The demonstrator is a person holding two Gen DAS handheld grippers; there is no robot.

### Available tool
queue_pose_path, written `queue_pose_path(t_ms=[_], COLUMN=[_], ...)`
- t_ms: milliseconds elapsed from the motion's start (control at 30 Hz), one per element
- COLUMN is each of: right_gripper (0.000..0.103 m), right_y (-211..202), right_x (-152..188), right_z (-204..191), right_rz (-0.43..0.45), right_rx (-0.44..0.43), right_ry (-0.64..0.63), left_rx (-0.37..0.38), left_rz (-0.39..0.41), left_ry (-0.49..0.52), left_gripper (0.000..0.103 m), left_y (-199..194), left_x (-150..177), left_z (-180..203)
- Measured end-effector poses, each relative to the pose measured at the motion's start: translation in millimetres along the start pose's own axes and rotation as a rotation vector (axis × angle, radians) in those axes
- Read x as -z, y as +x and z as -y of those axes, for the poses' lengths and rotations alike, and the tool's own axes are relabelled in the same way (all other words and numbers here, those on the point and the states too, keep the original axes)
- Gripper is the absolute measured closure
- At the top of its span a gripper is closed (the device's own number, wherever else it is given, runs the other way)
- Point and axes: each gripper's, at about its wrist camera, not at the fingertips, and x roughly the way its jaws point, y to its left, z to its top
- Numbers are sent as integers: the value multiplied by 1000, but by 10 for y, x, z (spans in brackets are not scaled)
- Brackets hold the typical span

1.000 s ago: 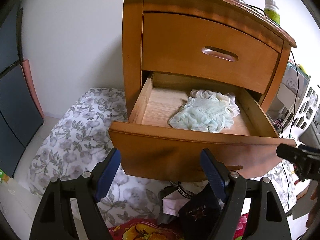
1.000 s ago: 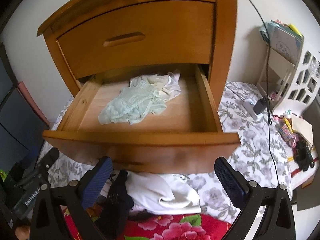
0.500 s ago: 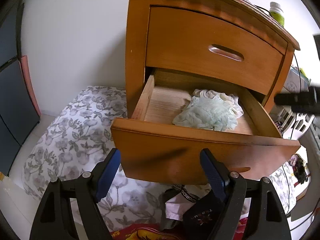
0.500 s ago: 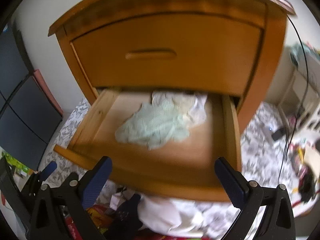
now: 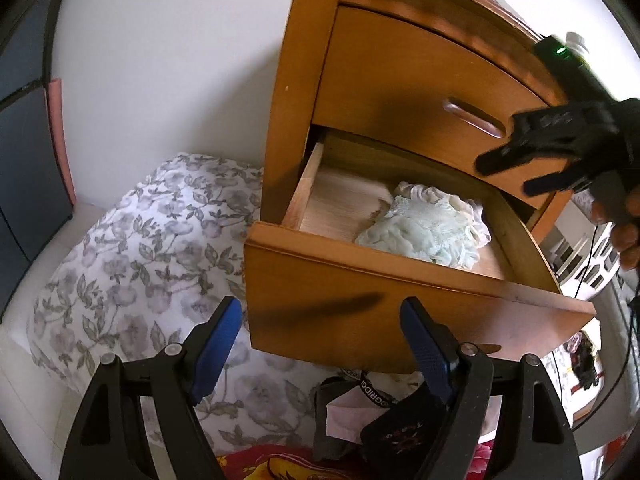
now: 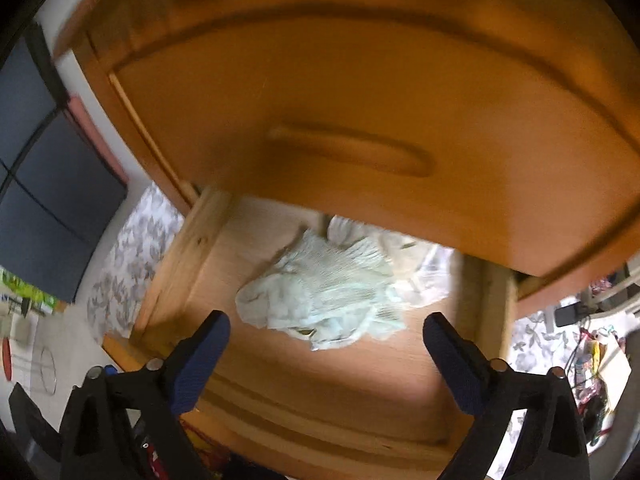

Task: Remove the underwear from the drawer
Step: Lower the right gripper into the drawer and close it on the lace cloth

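Reaching over the pulled-out lower wooden drawer (image 5: 400,280) of the orange-brown bedside cabinet (image 5: 304,92), the right gripper (image 6: 326,354) was seen with its blue-padded jaws spread wide and nothing held between them. The pale mint-green lace underwear (image 6: 320,300) lay crumpled on the drawer floor, toward the back right, overlapping a cream-white garment (image 6: 416,264) behind it and partly tucked under the closed upper drawer front (image 6: 360,120). The step in hand was judged to be the approach for the grasp; the underwear was not yet touched. The right wrist view was blurred, so the gap between fingertips and fabric could not be told exactly. The left gripper (image 5: 322,346) was held low in front of the drawer face, jaws likewise wide apart and empty, above the floral grey-and-white bedsheet (image 5: 140,248). For the next move, a descent onto the bunched middle of the green fabric would be called for, clear of the upper drawer's lower edge, then a firm closing so that only the green piece, not the cream one, was lifted.
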Motion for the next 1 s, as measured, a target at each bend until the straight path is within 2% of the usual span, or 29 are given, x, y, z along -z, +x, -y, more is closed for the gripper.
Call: queue_pose_path(t_ms=[233,467,633,1000], right_gripper=[13,14,14,27], right_y=[538,894,1080,1364], right_x=[-63,-132,-179,-215], right_z=[-135,-143,-188,-430], right_rz=[-156,-250,-284,-325], right_rx=[18,39,84,170], right_ry=[-38,-27,-46,-109], left_rx=[7,9,0,12], left_rz=[-18,-32,-43,-60], left_ry=[-20,-37,-48,-58], left_gripper=[21,21,21,21], left_y=[58,98,137,186], left_x=[22,37,49,59], left_z=[-48,-93,-128,-155])
